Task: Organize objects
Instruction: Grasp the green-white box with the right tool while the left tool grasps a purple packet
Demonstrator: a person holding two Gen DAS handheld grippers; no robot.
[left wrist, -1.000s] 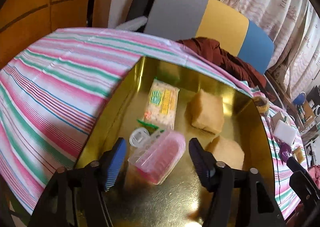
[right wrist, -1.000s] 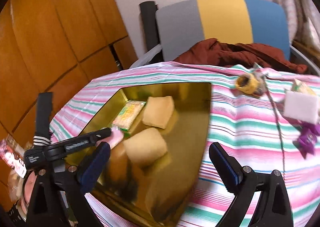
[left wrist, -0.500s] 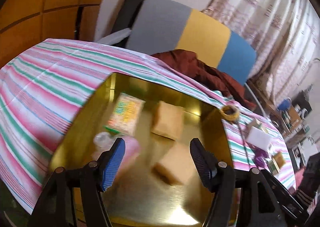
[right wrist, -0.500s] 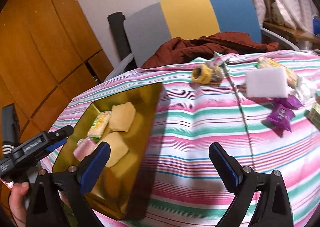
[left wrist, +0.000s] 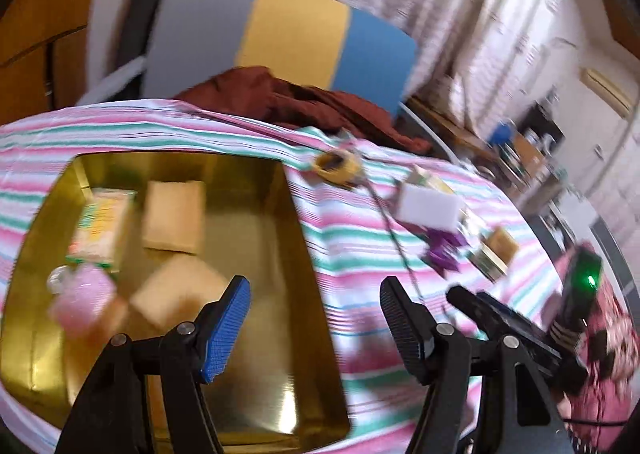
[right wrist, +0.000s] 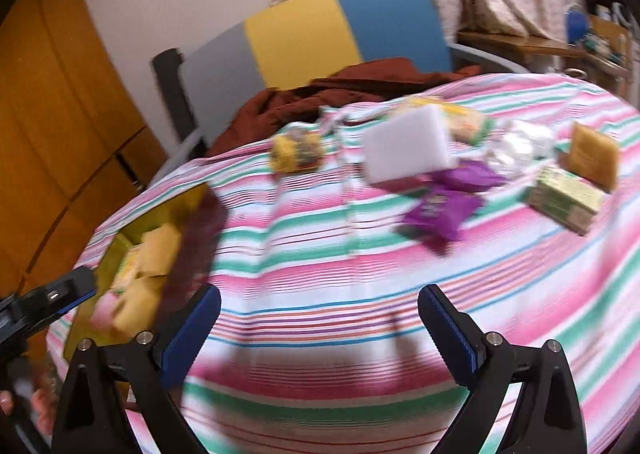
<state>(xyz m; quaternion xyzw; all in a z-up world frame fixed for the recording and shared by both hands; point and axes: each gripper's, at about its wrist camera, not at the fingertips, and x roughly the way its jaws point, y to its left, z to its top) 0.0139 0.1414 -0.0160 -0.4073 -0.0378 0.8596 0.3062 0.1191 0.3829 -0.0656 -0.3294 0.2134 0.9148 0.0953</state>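
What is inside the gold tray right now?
The gold tray holds two tan blocks, a yellow-green packet and a pink plastic container. Its near floor is partly covered by the left gripper's fingers.

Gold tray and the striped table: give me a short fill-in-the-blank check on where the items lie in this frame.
1. The pink container lies inside the gold ____.
2. The white sponge block rests on the striped ____.
3. Both the left gripper and the right gripper hold ____.
4. The two snack packets beside the white block are coloured ____.

Missing words: tray; tablecloth; nothing; purple
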